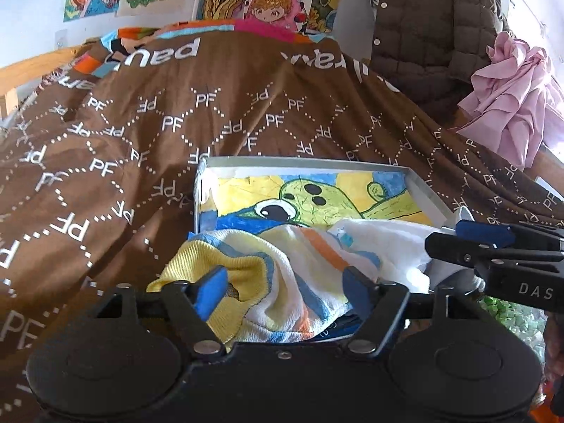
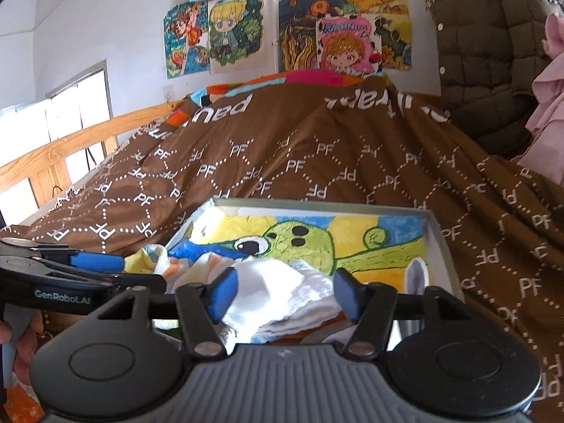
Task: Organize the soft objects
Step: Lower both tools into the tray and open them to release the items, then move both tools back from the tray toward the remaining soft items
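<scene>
Left wrist view: my left gripper (image 1: 282, 283) stands with jaws wide apart, blue pads clear of the cloth; the striped towel (image 1: 268, 264) lies slack between and under them, draped over the near edge of the shallow box (image 1: 428, 194), nothing gripped. A white cloth (image 1: 380, 243) sits beside it at about 2 o'clock from the jaws, also at the box's near end. The right gripper (image 1: 483, 236) comes in from 3 o'clock. The box bottom shows a painted green creature, mostly uncovered toward 12 o'clock. The brown bedspread (image 1: 176, 130) surrounds the box; a pink garment (image 1: 511, 95) hangs at 2 o'clock by a quilted jacket (image 1: 430, 24). Right wrist view: my right gripper (image 2: 285, 298) is likewise spread open, the white cloth (image 2: 282, 292) loosely folded between the pads but not pinched. The left gripper (image 2: 102, 262) enters from 9 o'clock, with the striped towel (image 2: 158, 259) bunched at the box's (image 2: 437, 243) near-left corner. My read: both cloths are delivered into the box and let go, but they sit heaped, the striped one spilling over the rim. Left to do, as I judge it: tuck or flatten them. Whether the pink garment belongs to the job, I cannot tell.
</scene>
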Motion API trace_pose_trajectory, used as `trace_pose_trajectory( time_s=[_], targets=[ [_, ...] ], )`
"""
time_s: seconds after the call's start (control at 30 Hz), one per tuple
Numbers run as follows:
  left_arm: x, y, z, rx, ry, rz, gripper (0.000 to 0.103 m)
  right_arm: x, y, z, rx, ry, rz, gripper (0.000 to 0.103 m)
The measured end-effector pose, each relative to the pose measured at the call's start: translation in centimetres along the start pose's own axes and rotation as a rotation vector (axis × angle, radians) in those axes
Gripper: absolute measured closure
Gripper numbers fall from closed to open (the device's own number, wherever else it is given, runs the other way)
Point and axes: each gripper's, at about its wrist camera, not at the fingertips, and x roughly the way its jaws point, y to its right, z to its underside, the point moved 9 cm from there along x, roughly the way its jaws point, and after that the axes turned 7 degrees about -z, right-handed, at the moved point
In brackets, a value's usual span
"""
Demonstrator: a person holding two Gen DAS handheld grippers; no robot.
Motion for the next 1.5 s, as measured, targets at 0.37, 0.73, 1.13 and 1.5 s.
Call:
trace_pose_trajectory(
  time_s=[0.37,0.73,1.13,1.5],
  targets=[
    [-5.9,1.5,-1.1,0.008,0.090,-0.018,0.004,-6.0,-0.1,-1.4,-0.007,0.094,0.013,0.008],
    [-11.9,3.2,-0.2,0.004,0.141,0.001,0.001,-12.1,-0.8,-0.4,0.000,0.163,0.028,0.000],
    [-16.4,5.9,3.5,0.049,0.120,0.033,0.001,-16.8,-0.8,3.9,0.048,0.131,0.063,0.000],
    [-17.0,8.1,8.2,0.059,0.024,0.058,0.001,-19.5,0.9,8.0,0.119,0.072,0.093,0.000]
  ],
)
